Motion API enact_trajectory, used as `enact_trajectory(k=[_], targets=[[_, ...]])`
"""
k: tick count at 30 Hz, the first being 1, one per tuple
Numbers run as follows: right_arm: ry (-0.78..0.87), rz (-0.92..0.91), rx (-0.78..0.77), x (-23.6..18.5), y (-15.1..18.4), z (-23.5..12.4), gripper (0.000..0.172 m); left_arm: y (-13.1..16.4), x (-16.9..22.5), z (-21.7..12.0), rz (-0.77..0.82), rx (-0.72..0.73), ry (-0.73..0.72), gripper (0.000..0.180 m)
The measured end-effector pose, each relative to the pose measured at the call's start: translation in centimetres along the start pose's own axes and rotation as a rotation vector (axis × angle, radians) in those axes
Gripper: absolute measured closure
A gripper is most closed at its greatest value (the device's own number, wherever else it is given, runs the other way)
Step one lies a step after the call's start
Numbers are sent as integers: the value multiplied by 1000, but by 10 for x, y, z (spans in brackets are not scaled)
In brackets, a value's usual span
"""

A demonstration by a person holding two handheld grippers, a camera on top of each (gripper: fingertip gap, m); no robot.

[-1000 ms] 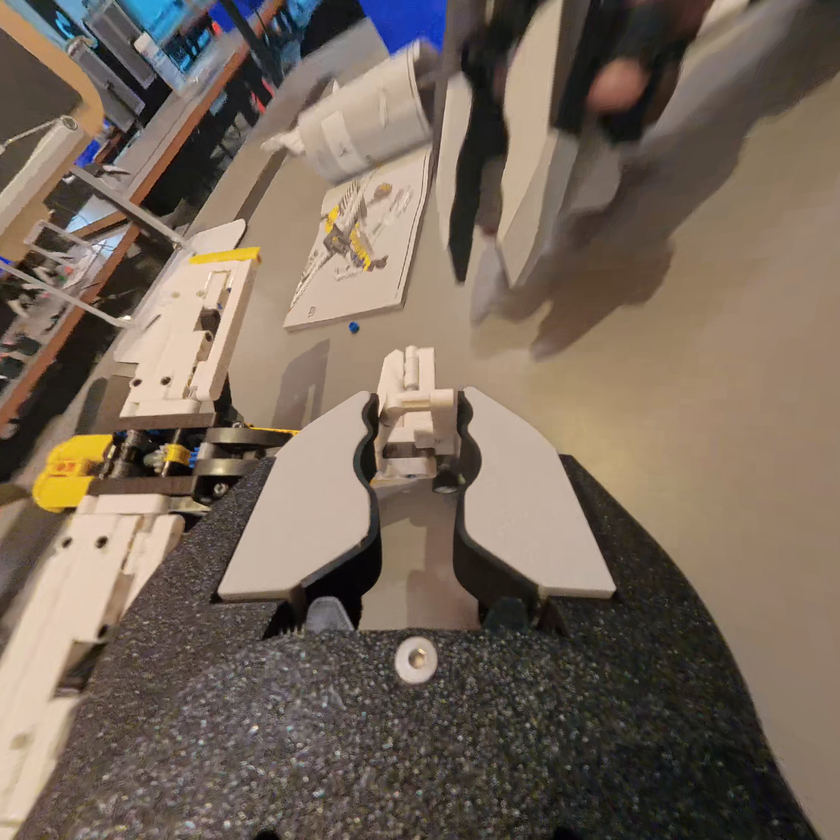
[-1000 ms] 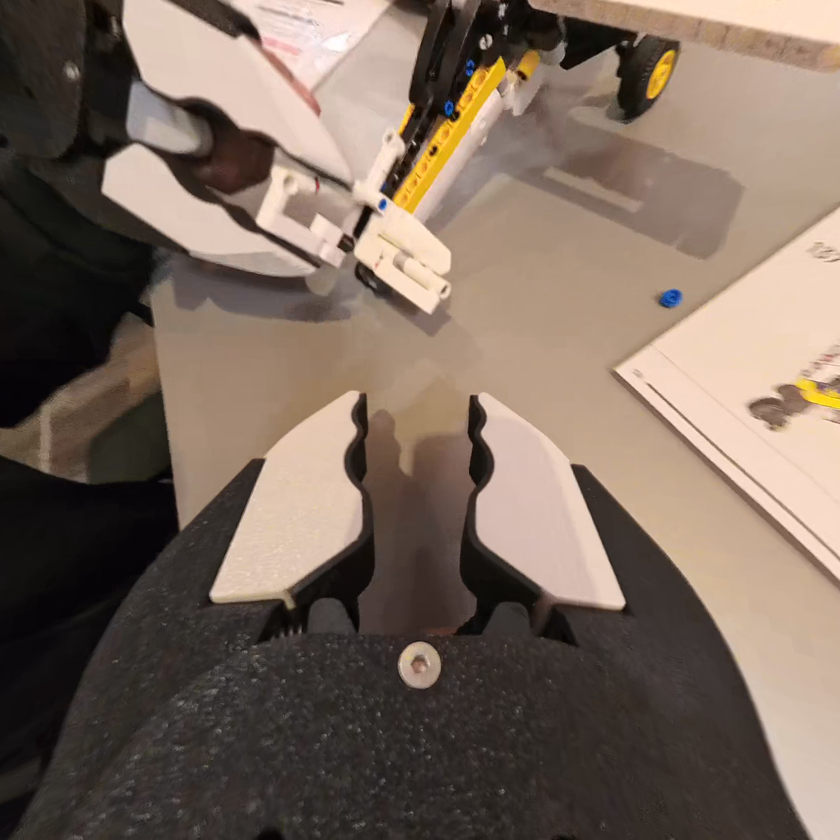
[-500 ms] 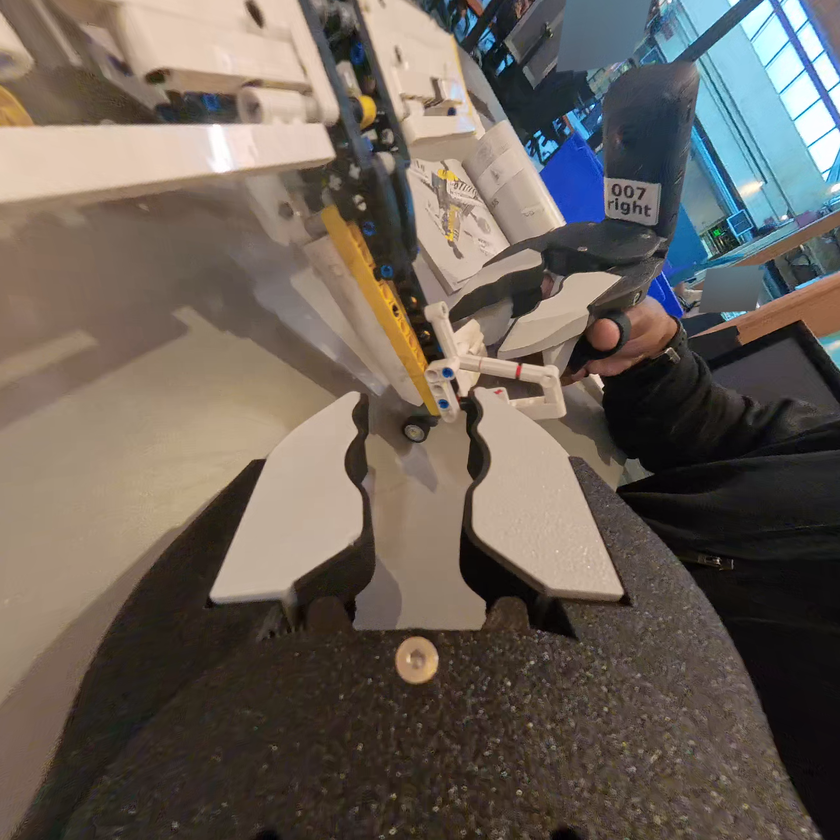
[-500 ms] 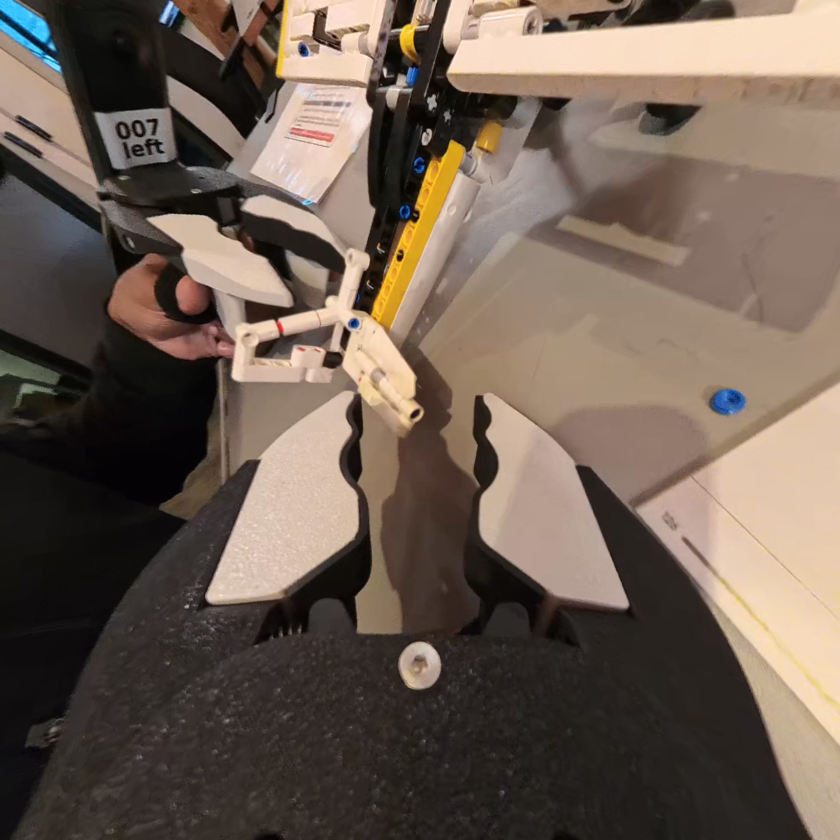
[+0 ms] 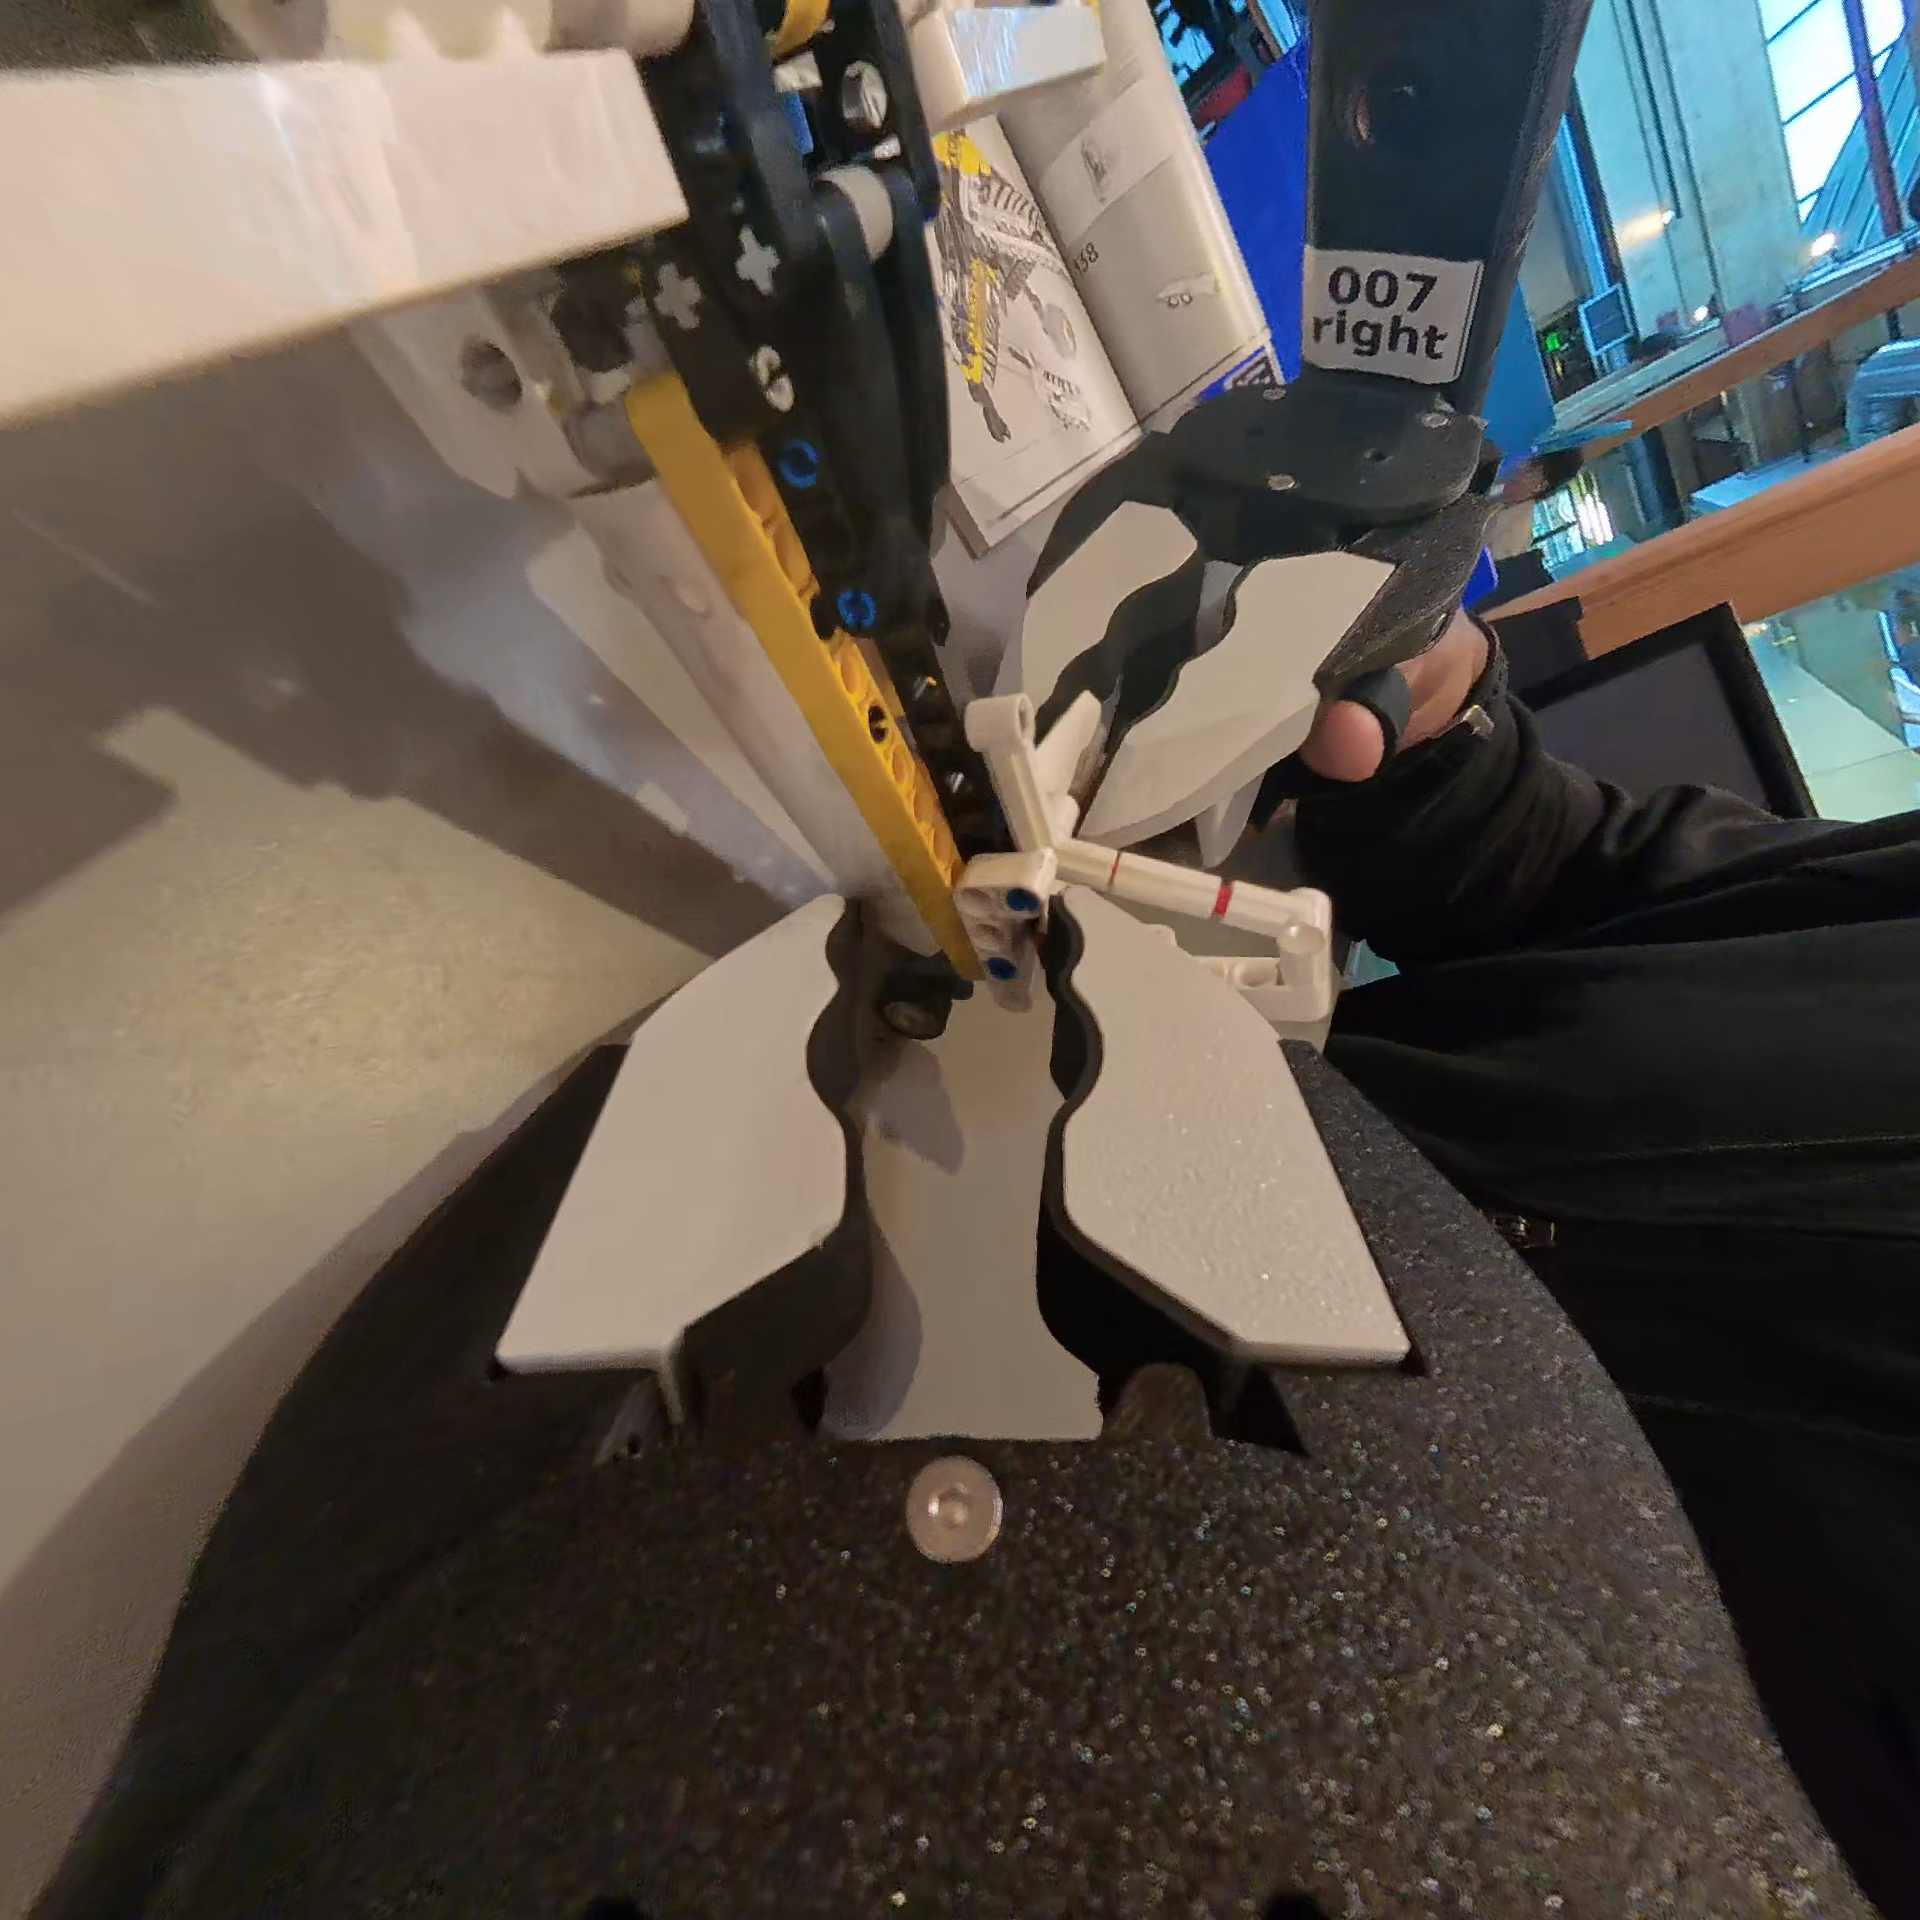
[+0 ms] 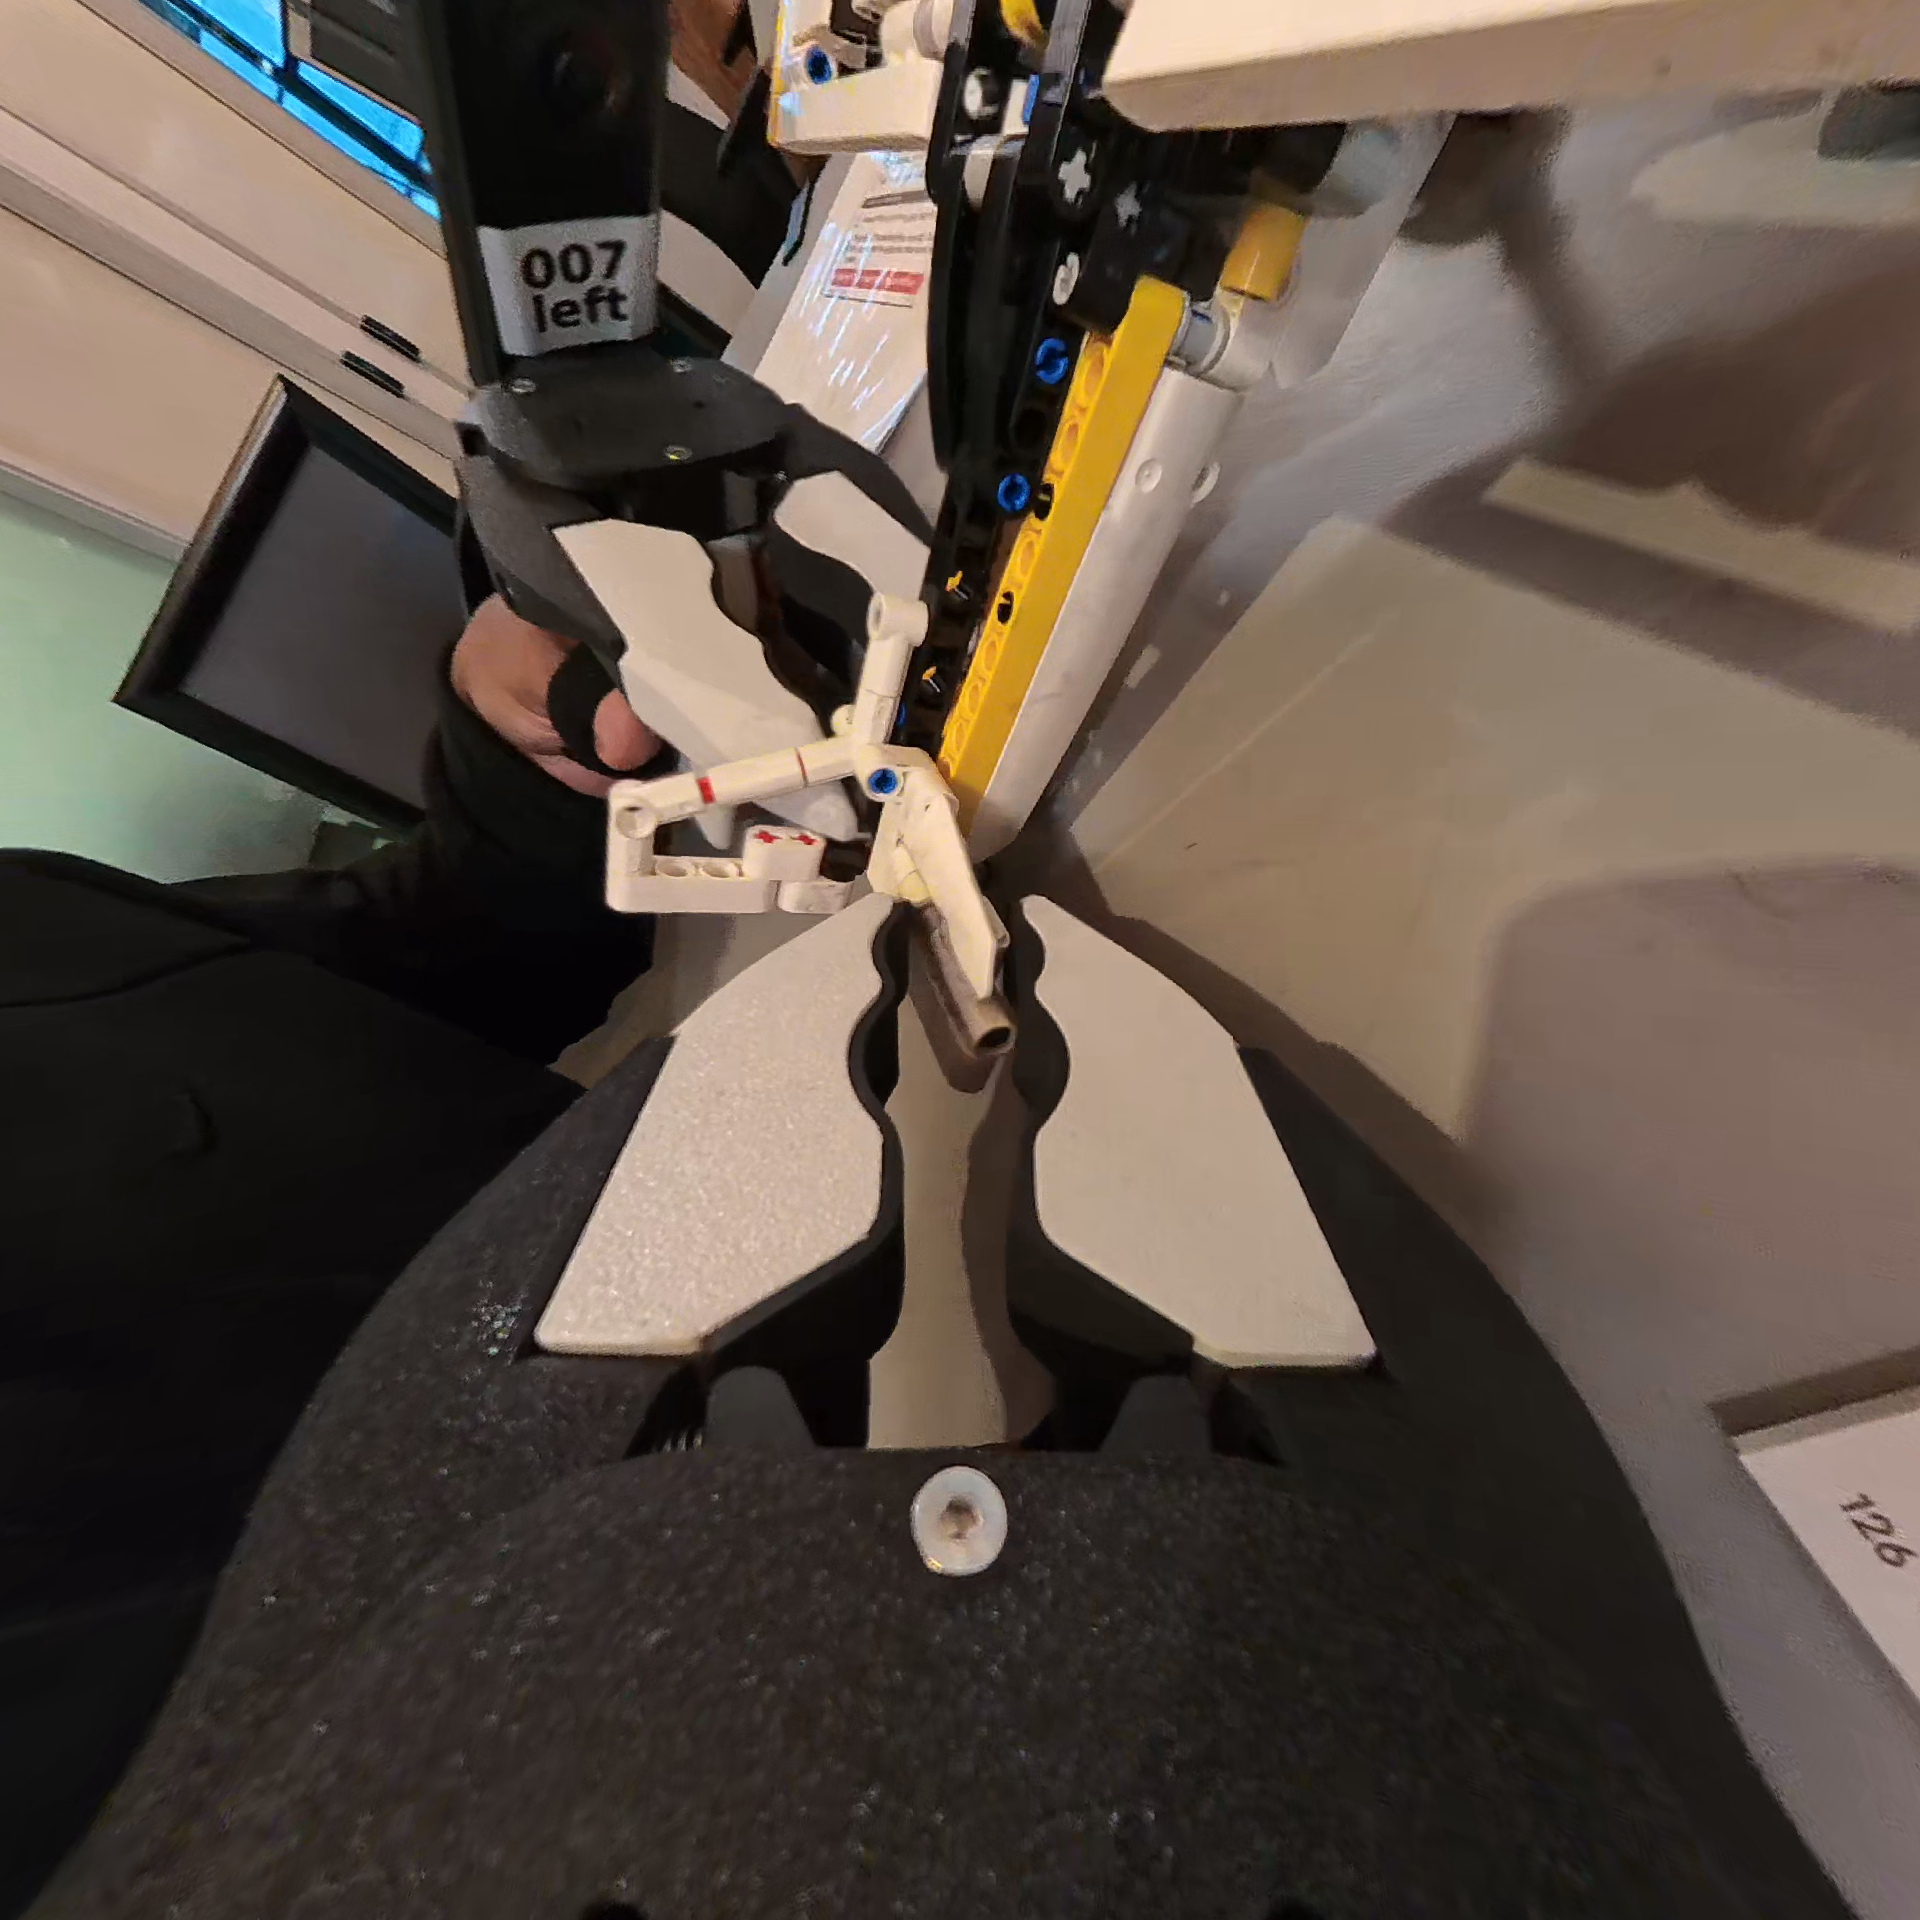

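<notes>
Fingers of my left gripper (image 5: 945, 935) stand partly apart and look clamped on the low end of the model (image 5: 727, 187). The tip of its yellow beam (image 5: 810, 644) and a white connector (image 5: 1003, 914) sit between them, the right pad against the connector, the left pad against the pale panel beside a small black wheel (image 5: 914, 1013). The model tilts up and away over the grey table (image 5: 260, 987). Just beyond, my right gripper (image 5: 1091, 769) comes in from the right, its fingers drawn close on a white piece (image 5: 1065, 743) that juts from the same joint. A white frame (image 5: 1195, 894) with red marks hangs off to the side, and a booklet (image 5: 1018, 343) lies open behind. From the right wrist, that white piece, with a grey tube under it, runs down between my right fingers. They are narrow now, where half a second ago they stood wide with the piece clear of them. Both pads look pressed on it, though the far pad's contact is hard to see. My left gripper shows across the joint, its fingers on either side of the beam's end, one partly hidden behind the model. A page lies at the lower right.
</notes>
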State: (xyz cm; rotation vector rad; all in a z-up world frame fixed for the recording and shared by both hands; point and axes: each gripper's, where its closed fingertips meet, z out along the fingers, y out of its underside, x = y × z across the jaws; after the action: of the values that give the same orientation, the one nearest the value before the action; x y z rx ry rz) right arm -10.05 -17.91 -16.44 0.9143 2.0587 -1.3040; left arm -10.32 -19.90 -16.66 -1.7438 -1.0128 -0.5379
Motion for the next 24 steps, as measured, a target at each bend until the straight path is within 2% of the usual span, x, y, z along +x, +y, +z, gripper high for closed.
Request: enact_trajectory(k=[13, 24], targets=[[-79, 49, 47, -10, -2, -3, 160, 2, 7, 3, -14, -52, 92, 143], [-204, 89, 145, -24, -16, -13, 163, -10, 20, 2, -117, 35, 233, 136]])
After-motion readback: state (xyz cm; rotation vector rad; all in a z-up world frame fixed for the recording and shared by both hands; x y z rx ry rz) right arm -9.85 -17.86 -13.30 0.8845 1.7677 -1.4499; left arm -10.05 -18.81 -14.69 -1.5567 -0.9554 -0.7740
